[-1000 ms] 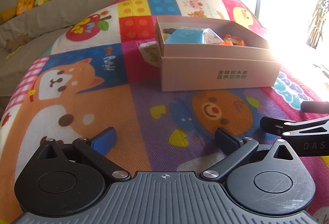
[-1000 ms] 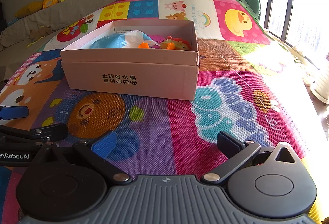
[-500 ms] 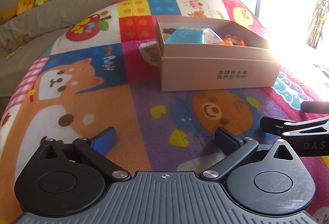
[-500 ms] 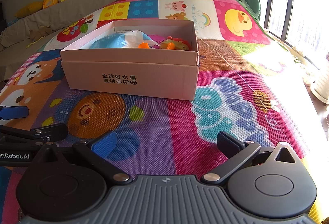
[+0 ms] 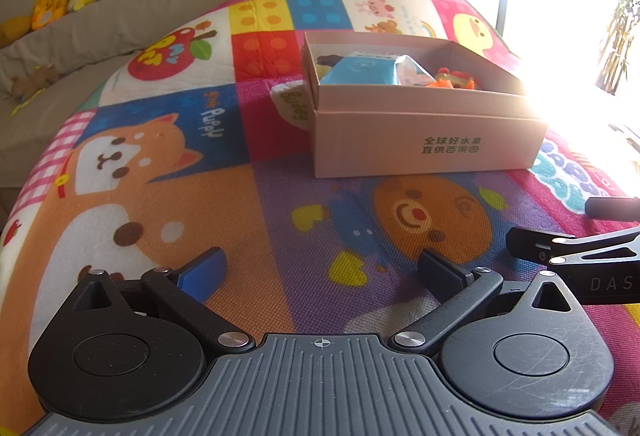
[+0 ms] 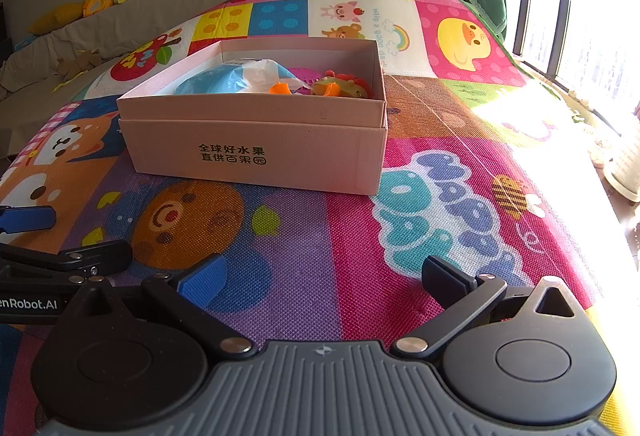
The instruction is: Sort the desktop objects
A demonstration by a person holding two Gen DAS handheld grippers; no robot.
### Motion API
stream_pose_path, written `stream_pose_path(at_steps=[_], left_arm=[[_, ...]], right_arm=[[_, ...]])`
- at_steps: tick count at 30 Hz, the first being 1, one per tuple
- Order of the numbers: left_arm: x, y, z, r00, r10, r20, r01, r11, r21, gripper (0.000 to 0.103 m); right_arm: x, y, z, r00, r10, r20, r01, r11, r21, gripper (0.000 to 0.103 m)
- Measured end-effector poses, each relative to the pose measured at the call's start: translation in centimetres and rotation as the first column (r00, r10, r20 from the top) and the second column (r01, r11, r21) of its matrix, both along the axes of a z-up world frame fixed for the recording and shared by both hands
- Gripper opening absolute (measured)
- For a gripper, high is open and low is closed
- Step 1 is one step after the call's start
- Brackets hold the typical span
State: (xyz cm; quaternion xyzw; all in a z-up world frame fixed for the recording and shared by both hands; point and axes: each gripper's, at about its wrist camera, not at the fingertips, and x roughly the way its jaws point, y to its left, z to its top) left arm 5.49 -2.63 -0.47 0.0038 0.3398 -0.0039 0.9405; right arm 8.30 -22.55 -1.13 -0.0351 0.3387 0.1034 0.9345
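Resting low and level over the cartoon play mat [image 5: 168, 195], left tongs [image 5: 320, 272] and right tongs [image 6: 322, 278] both spread wide and empty, side by side, pointing toward the pink box [image 6: 256, 151] holding a blue packet [image 6: 216, 81] and orange toy [image 6: 340, 85].

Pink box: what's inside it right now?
The pink box holds a blue and white packet, an orange and green toy and something purple behind it. The near wall and the packet hide the floor and anything lower.
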Motion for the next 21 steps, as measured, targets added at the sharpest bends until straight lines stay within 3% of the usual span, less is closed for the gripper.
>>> stream_pose_path(at_steps=[21], left_arm=[[0.02,0.05,0.0,1.0,0.0,0.0,0.0,1.0,0.0,0.103]], right_arm=[[0.0,0.01,0.0,1.0,0.0,0.0,0.0,1.0,0.0,0.103]])
